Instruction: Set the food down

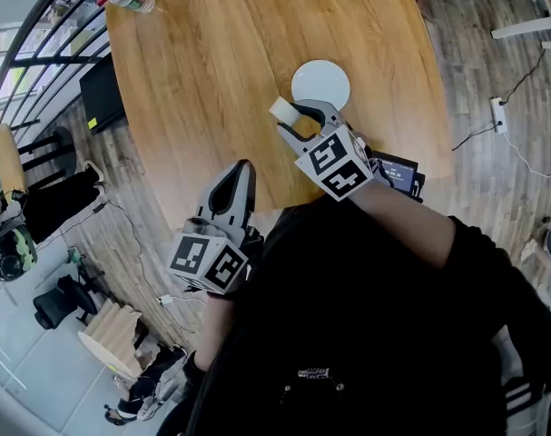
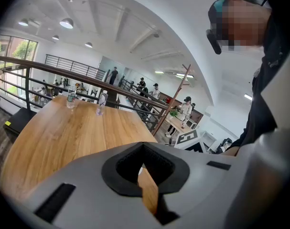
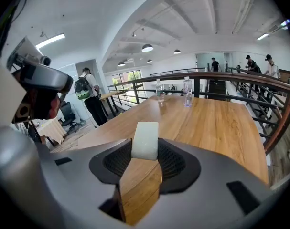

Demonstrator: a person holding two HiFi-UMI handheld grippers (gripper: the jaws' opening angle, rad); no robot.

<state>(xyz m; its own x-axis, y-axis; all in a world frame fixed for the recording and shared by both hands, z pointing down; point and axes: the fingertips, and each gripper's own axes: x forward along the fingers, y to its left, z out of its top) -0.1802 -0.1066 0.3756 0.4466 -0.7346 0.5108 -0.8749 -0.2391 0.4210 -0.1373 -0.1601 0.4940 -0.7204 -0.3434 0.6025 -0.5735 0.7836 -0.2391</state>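
The right gripper point(image 3: 145, 149) has its jaws set apart around a pale, squared block of food point(image 3: 145, 140). The two dark pads press on the block's sides, and its top end stands out past the jaw tips. In the head view the block hangs over bare wood just beside a round white plate point(image 1: 320, 84), which lies at about 1 o'clock from it. The block is not over the plate. No view shows whether its underside touches the wood.

The left gripper point(image 1: 241, 165) is at about 7 o'clock from the right one in the head view, near the edge of the table point(image 1: 202, 71) closest to the person. Its jaws are drawn together. In its own view only a thin wedge of wood grain shows between them, narrowing until the tips meet, and nothing sits in the gap.

The table is large, with a rounded outline and a light wooden top. Two clear bottles point(image 3: 186, 91) stand close together at its far end, at about 12 o'clock from the block in the right gripper view. A dark railing point(image 3: 240, 78) runs behind them. A person with a backpack point(image 3: 90, 99) stands on the floor beyond the table, at about 10 o'clock in that view.
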